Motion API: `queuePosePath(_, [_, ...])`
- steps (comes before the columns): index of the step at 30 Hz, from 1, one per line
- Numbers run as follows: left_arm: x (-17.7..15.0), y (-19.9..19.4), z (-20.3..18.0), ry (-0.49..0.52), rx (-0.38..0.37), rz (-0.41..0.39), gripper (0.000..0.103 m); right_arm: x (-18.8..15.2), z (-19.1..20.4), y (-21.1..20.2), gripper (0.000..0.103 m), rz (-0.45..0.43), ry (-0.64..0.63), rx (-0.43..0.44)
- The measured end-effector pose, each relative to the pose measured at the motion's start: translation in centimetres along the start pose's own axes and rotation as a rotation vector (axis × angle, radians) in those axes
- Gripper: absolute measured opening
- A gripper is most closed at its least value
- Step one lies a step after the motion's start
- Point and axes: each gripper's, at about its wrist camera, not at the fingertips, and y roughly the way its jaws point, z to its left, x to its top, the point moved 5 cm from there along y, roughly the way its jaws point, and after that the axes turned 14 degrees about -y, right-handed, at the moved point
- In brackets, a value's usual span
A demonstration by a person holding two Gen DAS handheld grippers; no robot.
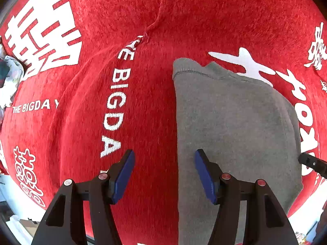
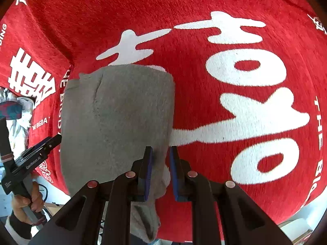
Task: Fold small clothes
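1. the grey garment [image 2: 116, 122] is lying flat on the red cloth [image 2: 204, 4] with big white lettering that covers the table. it looks partly folded already, a neat-ish rectangle with a stitched hem at the far end.
2. handling guess: soft, light fleecy knit, totally floppy, so it'll sag and drag on the fuzzy red cloth rather than slide. not fragile at all.
3. best place to take hold imo is an edge or corner, pinching all the layers at once so the fold doesn't peel apart.
4. right gripper [image 2: 160, 171] is low at the garment's near right edge, jaws nearly closed with a bunch of grey fabric between them, so it looks clenched on the garment.
5. left gripper [image 1: 163, 175] hovers over the garment's left edge, jaws spread wide and released, one pad over red cloth, the other over grey. nothing in them.
6. from the right wrist view you can see the left gripper out at the left, angled toward the garment.
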Motion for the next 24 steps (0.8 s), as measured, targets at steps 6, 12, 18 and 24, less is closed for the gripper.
queuePosePath(6, [-0.2, -0.5, -0.1, -0.001, 0.000, -0.017, 0.103, -1.5, 0.4, -0.5, 0.035, 0.005, 0.026, 0.023])
queuePosePath(12, [-0.9, -1.0, -0.1, 0.004, -0.010, -0.012, 0.103, -3.0, 1.0, -0.8, 0.054, -0.010, 0.091, 0.106])
queuePosePath(18, [-1.7, -0.6, 0.7, -0.037, -0.003, 0.023, 0.103, -4.5, 2.4, 0.9, 0.017, 0.040, 0.069, 0.099])
queuePosePath(24, [-2.4, -1.0, 0.6, -0.001, 0.019, 0.019, 0.103, -4.5, 2.7, 1.8, 0.018, 0.046, 0.012, 0.026])
